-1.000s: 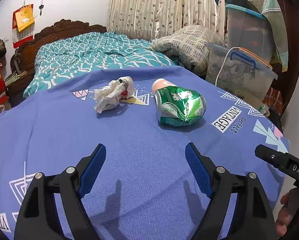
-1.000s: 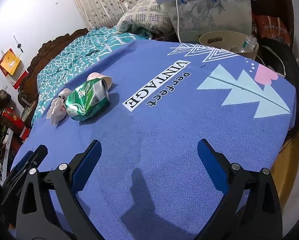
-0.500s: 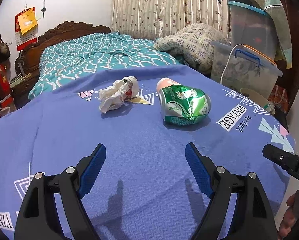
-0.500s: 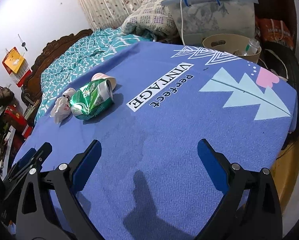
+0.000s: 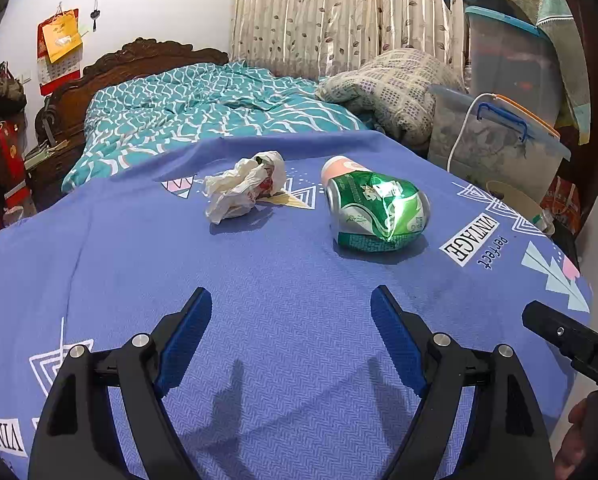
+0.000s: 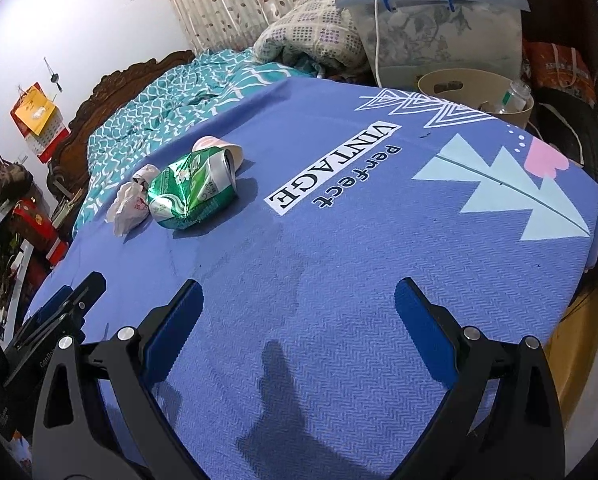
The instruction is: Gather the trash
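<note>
From the left wrist view, the left gripper [image 5: 291,312] hung over the counter [image 5: 99,264], which was covered in a blue printed cloth, with its blue-padded jaws spread wide and nothing between them. Ahead of it lay a crushed green can [image 5: 379,212] on its side, and to the left of the can, a little apart from it, sat a crumpled white wrapper [image 5: 243,190] with some red print. A small pinkish cup [image 5: 339,168] lay touching the far end of the can. Beyond the counter stood a bed [image 5: 203,108] with a teal patterned cover. At the lower right edge, part of the right gripper's black body and a bit of a hand [image 5: 579,436] showed.

From the right wrist view, the right gripper [image 6: 299,300] also stood wide open and empty above the cloth. The can [image 6: 191,192] lay well ahead and to the left, near the printed words on the cloth, with the wrapper [image 6: 131,204] just past it on its left side and the cup [image 6: 219,148] behind it. A beige bin [image 6: 459,84] holding a plastic bottle [image 6: 513,98] stood past the counter's far right edge, in front of a clear storage box [image 6: 439,28] with a blue handle.
</note>
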Available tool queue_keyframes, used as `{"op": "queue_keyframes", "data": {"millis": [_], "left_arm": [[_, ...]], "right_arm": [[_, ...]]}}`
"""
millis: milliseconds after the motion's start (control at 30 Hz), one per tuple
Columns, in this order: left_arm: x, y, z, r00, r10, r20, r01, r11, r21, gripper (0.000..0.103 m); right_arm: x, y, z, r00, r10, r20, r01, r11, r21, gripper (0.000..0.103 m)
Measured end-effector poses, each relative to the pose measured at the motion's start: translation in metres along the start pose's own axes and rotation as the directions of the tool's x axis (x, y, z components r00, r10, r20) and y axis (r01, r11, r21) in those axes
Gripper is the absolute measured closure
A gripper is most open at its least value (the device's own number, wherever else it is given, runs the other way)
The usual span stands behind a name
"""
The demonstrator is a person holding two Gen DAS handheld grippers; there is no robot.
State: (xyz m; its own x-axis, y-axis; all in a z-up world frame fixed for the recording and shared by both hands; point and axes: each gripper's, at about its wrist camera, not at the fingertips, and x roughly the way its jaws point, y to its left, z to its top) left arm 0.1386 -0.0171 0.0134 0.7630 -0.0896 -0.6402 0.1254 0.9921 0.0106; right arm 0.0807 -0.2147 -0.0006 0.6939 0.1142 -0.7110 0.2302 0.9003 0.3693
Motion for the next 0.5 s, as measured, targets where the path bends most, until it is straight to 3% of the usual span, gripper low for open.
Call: {"op": "queue_keyframes", "data": {"millis": [500], "left_arm": [[-0.001,-0.002,-0.0008,1.0,-0.001,0.004,0.001,1.0,0.004,0.025]], "right_arm": [[0.0078,0.0007,-0.0007,1.0,0.007,-0.023,-0.007,1.0,-0.011,0.008]]}}
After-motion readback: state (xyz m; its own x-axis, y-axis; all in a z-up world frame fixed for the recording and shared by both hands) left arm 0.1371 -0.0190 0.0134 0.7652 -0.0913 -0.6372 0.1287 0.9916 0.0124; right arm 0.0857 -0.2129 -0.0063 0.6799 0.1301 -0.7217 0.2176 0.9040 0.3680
